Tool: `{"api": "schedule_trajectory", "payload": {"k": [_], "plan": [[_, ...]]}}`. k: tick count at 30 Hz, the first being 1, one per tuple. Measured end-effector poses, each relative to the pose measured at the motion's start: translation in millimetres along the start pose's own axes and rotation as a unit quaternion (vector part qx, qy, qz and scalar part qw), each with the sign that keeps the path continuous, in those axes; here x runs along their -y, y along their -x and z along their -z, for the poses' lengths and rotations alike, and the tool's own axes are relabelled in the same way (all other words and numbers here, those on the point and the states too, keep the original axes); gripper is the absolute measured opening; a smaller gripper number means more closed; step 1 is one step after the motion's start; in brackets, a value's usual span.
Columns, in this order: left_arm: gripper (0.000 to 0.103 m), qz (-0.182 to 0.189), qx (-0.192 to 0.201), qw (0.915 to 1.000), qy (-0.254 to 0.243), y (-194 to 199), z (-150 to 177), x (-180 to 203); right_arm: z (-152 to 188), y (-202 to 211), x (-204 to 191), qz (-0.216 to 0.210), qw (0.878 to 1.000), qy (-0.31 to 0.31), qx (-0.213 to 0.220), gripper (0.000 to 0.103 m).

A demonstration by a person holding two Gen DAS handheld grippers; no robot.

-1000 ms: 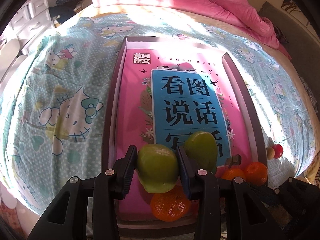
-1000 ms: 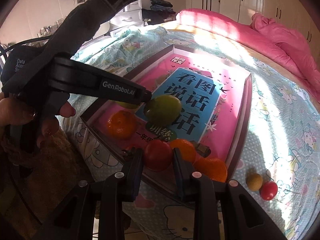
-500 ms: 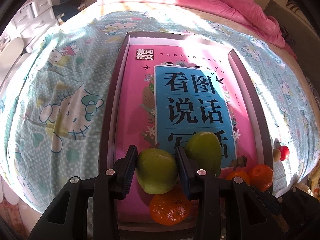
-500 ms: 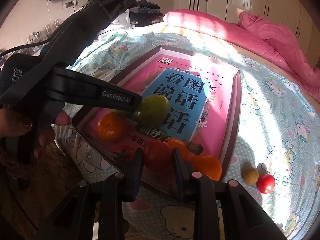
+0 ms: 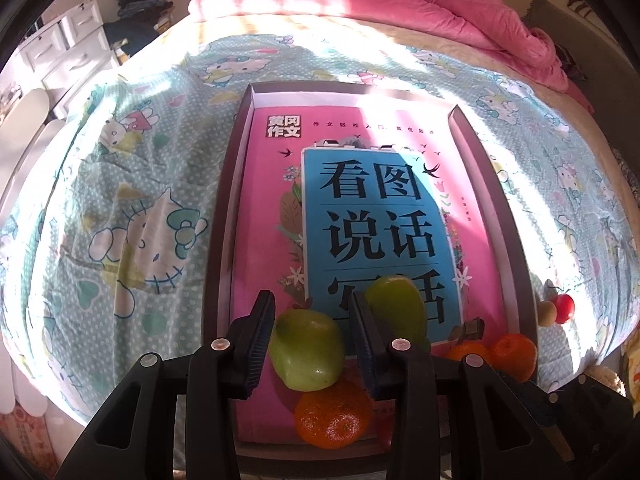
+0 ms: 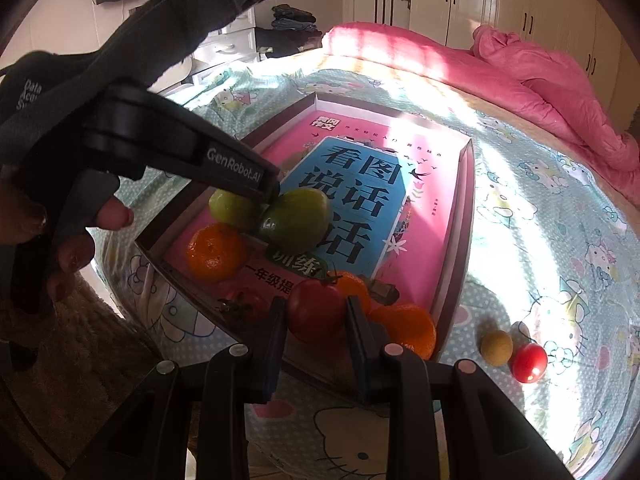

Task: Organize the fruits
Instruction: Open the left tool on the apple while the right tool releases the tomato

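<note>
A shallow brown tray (image 5: 219, 216) (image 6: 466, 196) lined with a pink and blue book lies on the bed. My left gripper (image 5: 310, 340) is shut on a green apple (image 5: 306, 350) just above the tray's near end; it shows in the right wrist view (image 6: 234, 206). A second green fruit (image 5: 396, 308) (image 6: 298, 220) and an orange (image 5: 334, 414) (image 6: 216, 252) lie beside it. My right gripper (image 6: 316, 312) is shut on a red tomato (image 6: 316, 310) over the tray's near corner. Two oranges (image 5: 514, 356) (image 6: 408, 328) and another tomato (image 6: 244, 304) lie there.
A small tan fruit (image 6: 496, 346) (image 5: 546, 314) and a small red fruit (image 6: 528, 362) (image 5: 564, 308) lie on the Hello Kitty sheet (image 5: 120, 208) right of the tray. A pink duvet (image 6: 540, 76) lies at the bed's far end. White drawers (image 5: 68, 48) stand to the left.
Both grippers kept their grips on the fruit. The left gripper's view has drawn back slightly; the right gripper has shifted a little with the tomato.
</note>
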State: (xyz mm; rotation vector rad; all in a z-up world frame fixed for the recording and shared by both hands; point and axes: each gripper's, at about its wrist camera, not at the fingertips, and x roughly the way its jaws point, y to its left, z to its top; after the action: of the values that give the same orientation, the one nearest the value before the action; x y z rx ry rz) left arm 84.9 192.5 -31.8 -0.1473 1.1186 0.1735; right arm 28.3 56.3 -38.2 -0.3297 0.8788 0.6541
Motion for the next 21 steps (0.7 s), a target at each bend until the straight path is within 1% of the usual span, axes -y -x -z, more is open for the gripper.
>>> {"api": "schedule_trajectory", "payload": {"k": [4,6,8,11,13,15,17,21], "plan": [[0.039,0.011,0.016,0.9998,-0.009,7.2,1.1,2.3,5.9,-0.1,-2.0,0.003,1.0,0.021,0.012,0.03],[0.039,0.011,0.013,0.9998,-0.009,7.7,1.4,3.0,7.6,0.5,-3.5,0.005,0.999,0.032,0.017,0.03],[0.039,0.013,0.01,0.9998,-0.007,8.3,1.4,2.3,7.7,1.0,-1.7,0.004,0.999,0.031,0.022,0.03],[0.039,0.03,0.003,0.9995,0.013,9.8,-0.7,-3.3,6.1,0.8,1.7,-0.007,0.999,0.022,0.027,0.03],[0.04,0.045,0.006,0.9987,0.025,11.3,-0.9,-7.8,6.7,2.1,5.4,-0.021,0.999,0.013,0.03,0.03],[0.041,0.046,0.014,0.9981,0.037,10.4,-0.6,-12.5,6.9,2.7,10.4,-0.03,0.999,0.003,0.034,0.03],[0.041,0.058,0.027,0.9968,0.047,8.7,0.0,-17.0,6.9,2.4,14.0,-0.034,0.999,-0.003,0.035,0.03],[0.041,0.066,0.025,0.9955,0.063,4.0,2.0,-23.4,10.4,3.6,15.3,-0.041,0.998,-0.006,0.037,0.03]]}}
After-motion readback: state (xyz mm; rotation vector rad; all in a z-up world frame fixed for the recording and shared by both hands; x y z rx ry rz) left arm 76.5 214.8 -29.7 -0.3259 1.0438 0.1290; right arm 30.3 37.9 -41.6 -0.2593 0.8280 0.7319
